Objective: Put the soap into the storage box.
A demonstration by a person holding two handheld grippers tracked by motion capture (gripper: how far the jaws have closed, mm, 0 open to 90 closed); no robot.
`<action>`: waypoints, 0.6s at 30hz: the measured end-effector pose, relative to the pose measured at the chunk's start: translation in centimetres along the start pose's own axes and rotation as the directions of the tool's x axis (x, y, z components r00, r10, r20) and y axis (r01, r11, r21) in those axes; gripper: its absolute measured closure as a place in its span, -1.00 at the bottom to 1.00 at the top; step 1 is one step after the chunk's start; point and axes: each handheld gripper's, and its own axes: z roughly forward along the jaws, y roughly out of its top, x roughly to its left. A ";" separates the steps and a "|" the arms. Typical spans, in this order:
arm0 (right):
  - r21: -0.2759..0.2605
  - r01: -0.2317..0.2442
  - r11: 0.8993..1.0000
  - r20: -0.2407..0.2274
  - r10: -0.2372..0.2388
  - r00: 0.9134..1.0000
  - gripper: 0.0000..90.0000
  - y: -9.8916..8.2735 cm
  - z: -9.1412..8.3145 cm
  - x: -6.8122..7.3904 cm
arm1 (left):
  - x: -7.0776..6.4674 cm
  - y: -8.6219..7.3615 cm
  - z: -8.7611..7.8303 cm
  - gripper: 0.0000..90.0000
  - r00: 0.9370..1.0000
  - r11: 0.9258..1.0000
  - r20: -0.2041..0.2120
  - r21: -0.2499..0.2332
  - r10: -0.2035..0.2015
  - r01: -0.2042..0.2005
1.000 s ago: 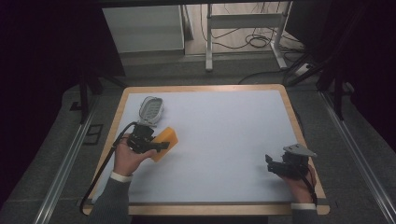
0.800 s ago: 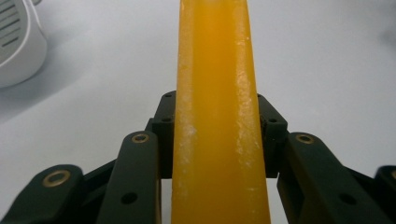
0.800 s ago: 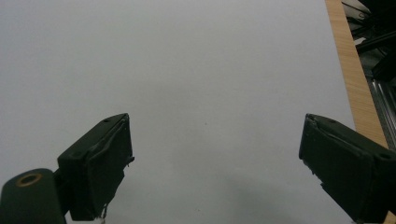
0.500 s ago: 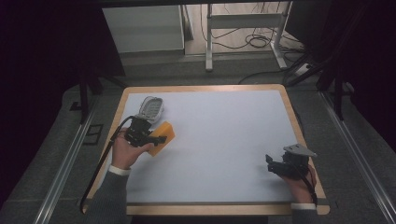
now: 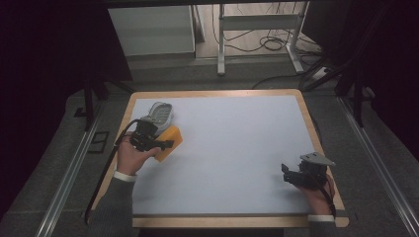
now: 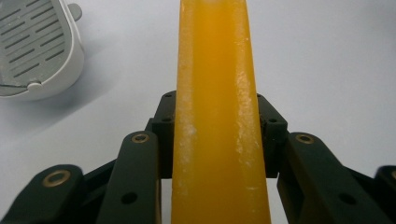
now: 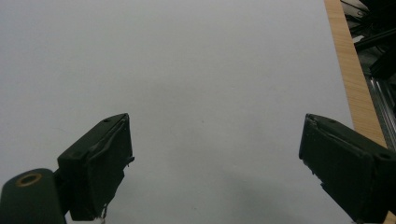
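The left gripper (image 5: 159,143) holds the orange block (image 6: 218,112) beside the grey dish (image 5: 159,114), apparently not yet placed, while the right gripper (image 7: 215,168) waits with fingers wide.

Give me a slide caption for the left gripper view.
Left claw clamped on an upright orange sponge, with a grey slotted soap dish lying beside it on the white table.

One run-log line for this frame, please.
left gripper: shut on orange bar | grey slotted dish: beside it | right gripper: open, empty | table
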 end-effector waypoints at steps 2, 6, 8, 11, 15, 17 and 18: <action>0.000 0.000 1.000 0.001 0.000 1.000 -0.78 0.0 0.0 0.0 | 0.1 0.1 0.0 0.36 1.000 1.000 -0.002 -0.001 0.000 0.000; 0.002 0.002 1.000 0.000 -0.002 1.000 -0.78 0.0 0.0 0.0 | 0.2 0.4 0.1 0.36 1.000 1.000 -0.005 0.001 0.000 0.000; 0.001 0.001 1.000 0.000 -0.001 1.000 -0.78 0.0 0.0 0.0 | 0.3 0.6 0.0 0.36 1.000 1.000 -0.006 0.000 -0.003 0.003; 0.001 -0.001 1.000 0.004 0.001 1.000 -0.78 0.0 0.0 -0.1 | 0.5 1.0 -0.1 0.36 1.000 1.000 -0.018 0.000 -0.006 0.006; 0.001 -0.001 1.000 0.003 0.001 1.000 -0.78 0.0 0.0 -0.1 | 0.7 1.3 -0.2 0.36 1.000 1.000 -0.022 0.001 -0.003 0.003; 0.001 -0.001 1.000 0.003 0.001 1.000 -0.78 0.0 0.0 -0.1 | 0.8 1.4 -0.2 0.36 1.000 1.000 -0.023 0.001 -0.009 0.009; 0.000 -0.001 1.000 0.004 0.001 1.000 -0.78 0.0 0.0 -0.1 | 0.8 1.6 -0.2 0.36 1.000 1.000 -0.029 0.003 -0.008 0.008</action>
